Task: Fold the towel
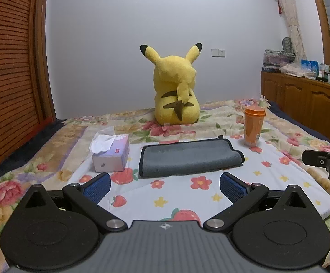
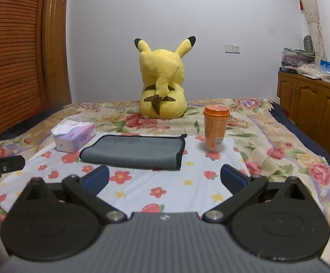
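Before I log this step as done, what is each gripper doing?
Left gripper: open, holding nothing, short of the gray towel.
Right gripper: open, holding nothing, also short of the towel.

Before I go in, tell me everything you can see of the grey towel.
The grey towel is soft, plush-looking cloth edged in black trim, with a small black loop at its far right corner. It lies flat, already folded over into a long rectangle, on the flower-print sheet, between the tissue box and the orange cup. Neither gripper touches it.

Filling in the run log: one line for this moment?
towel: folded, flat on sheet | left gripper: open, empty | right gripper: open, empty | neither touches towel
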